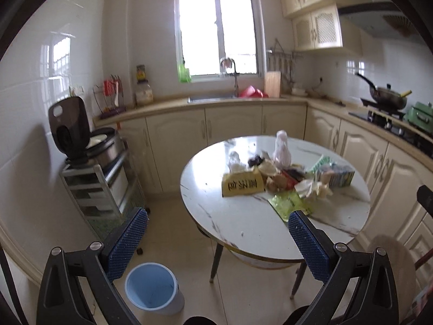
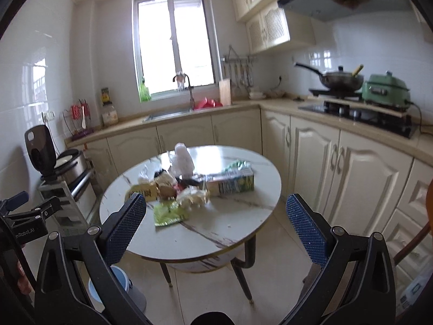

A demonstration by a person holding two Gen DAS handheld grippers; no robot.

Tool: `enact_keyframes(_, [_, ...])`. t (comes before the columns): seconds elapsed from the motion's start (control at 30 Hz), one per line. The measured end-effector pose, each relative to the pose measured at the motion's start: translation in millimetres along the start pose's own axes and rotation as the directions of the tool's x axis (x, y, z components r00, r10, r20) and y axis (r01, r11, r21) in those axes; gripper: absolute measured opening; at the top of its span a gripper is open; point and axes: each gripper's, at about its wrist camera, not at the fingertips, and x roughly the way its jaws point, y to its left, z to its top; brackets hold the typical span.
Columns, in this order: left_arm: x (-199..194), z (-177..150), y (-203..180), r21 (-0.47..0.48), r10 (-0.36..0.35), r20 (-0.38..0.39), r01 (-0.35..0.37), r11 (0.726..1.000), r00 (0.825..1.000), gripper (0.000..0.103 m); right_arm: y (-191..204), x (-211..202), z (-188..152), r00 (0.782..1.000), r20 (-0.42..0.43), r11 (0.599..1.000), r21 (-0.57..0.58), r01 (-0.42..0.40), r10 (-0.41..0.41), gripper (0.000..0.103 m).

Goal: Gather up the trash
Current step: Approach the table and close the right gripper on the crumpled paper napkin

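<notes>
A heap of trash lies on the round white marble table (image 1: pixel 243 222) (image 2: pixel 216 233): a yellow packet (image 1: pixel 242 185) (image 2: pixel 143 191), a green wrapper (image 1: pixel 289 203) (image 2: pixel 167 212), a green-blue carton (image 1: pixel 337 176) (image 2: pixel 232 182), a white plastic bag (image 1: pixel 282 150) (image 2: pixel 184 161) and crumpled paper (image 1: pixel 315 188) (image 2: pixel 193 197). A blue bin (image 1: pixel 154 288) (image 2: pixel 119 279) stands on the floor at the table's near left. My left gripper (image 1: pixel 216 241) is open, held above the floor before the table. My right gripper (image 2: pixel 216 224) is open too, short of the table. Both hold nothing.
Cream cabinets and a counter run along the back and right walls, with a sink (image 1: pixel 211 98), a wok on the stove (image 2: pixel 341 80) and a green cooker (image 2: pixel 385 89). A rice cooker on a drawer stand (image 1: pixel 89 146) is at left. A wooden chair (image 2: pixel 422 233) sits at right.
</notes>
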Motion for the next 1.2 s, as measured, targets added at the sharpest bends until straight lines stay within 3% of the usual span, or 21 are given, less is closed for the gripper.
enact_keyframes(0.27, [104, 42, -5, 0.037, -0.039, -0.154, 0.045, 0.998, 0.987, 0.102, 5, 92, -16, 0.987, -0.153, 0.998, -0.041, -0.053, 0.046, 0.103])
enact_keyframes(0.47, [194, 85, 5, 0.024, -0.074, -0.217, 0.081, 0.996, 0.973, 0.102, 26, 172, -17, 0.956, -0.276, 0.993, -0.030, -0.115, 0.103, 0.103])
enact_keyframes(0.7, [294, 129, 12, 0.052, -0.035, -0.272, 0.051, 0.997, 0.962, 0.102, 29, 249, -14, 0.918, -0.385, 0.995, 0.049, -0.085, 0.097, 0.103])
enact_keyframes(0.8, [336, 144, 6, 0.055, -0.032, -0.318, 0.053, 0.997, 0.947, 0.102, 24, 268, -17, 0.901, -0.420, 0.993, 0.086, -0.075, 0.105, 0.102])
enact_keyframes(0.9, [378, 161, 2, 0.030, -0.063, -0.332, 0.077, 0.997, 0.941, 0.102, 22, 277, -16, 0.896, -0.421, 0.989, 0.108, -0.104, 0.141, 0.085])
enact_keyframes(0.97, [396, 166, 1, 0.026, -0.085, -0.337, 0.099, 0.995, 0.938, 0.102, 25, 281, -15, 0.893, -0.426, 0.989, 0.097, -0.114, 0.145, 0.079])
enact_keyframes(1.0, [409, 171, 1, 0.028, -0.084, -0.349, 0.100, 0.995, 0.934, 0.102, 26, 283, -15, 0.890, -0.431, 0.988, 0.089, -0.122, 0.149, 0.067])
enact_keyframes(1.1, [429, 179, 0, 0.014, -0.100, -0.361, 0.113, 0.994, 0.927, 0.101, 27, 283, -16, 0.883, -0.436, 0.985, 0.073, -0.156, 0.172, 0.045])
enact_keyframes(1.2, [433, 183, -7, -0.007, -0.173, -0.345, 0.182, 0.983, 0.922, 0.101, 21, 276, -17, 0.887, -0.428, 0.985, 0.075, -0.158, 0.175, 0.040])
